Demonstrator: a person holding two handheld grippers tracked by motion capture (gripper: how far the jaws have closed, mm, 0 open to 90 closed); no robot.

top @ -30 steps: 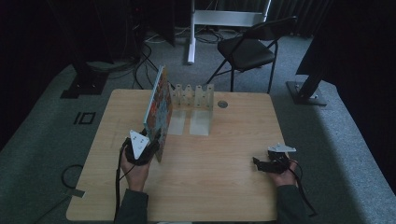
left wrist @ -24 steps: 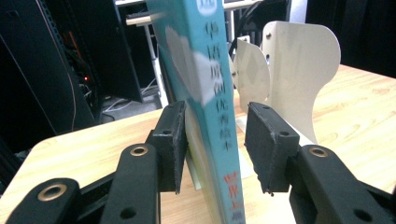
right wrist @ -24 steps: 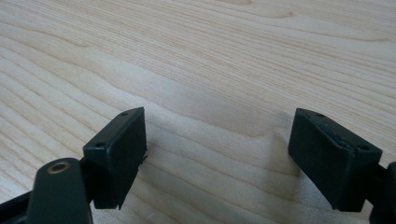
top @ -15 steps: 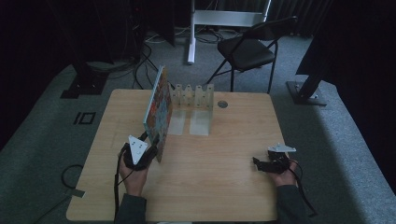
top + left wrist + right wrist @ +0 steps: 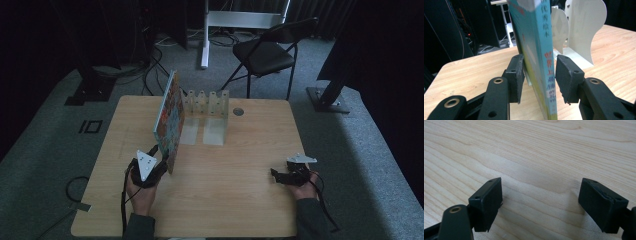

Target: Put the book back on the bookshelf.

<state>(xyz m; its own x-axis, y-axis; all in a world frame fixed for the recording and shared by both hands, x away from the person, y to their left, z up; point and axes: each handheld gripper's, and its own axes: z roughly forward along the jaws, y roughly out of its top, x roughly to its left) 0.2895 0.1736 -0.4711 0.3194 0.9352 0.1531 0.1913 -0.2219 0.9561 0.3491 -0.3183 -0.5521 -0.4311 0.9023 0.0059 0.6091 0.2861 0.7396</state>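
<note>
A thin picture book [image 5: 169, 120] with a colourful cover stands on edge on the wooden table [image 5: 230, 190], leaning a little to the left. My left gripper [image 5: 166, 161] is shut on its near lower corner. In the left gripper view the teal spine of the book [image 5: 537, 37] runs up between the two black pads [image 5: 515, 75], with my left gripper [image 5: 539, 72] astride it. My right gripper [image 5: 276, 175] rests near the table's right front and is open. In the right gripper view my right gripper [image 5: 540, 195] has only bare wood between its jaws.
A white metal bookend rack [image 5: 206, 102] with several upright dividers stands at the back middle of the table, just right of the book; it rises behind the book as the rack [image 5: 584, 27]. A black folding chair [image 5: 265, 52] stands on the floor beyond the table.
My left hand has shifted slightly toward the near edge of the table, the book staying almost where it was. The right hand has not moved.
</note>
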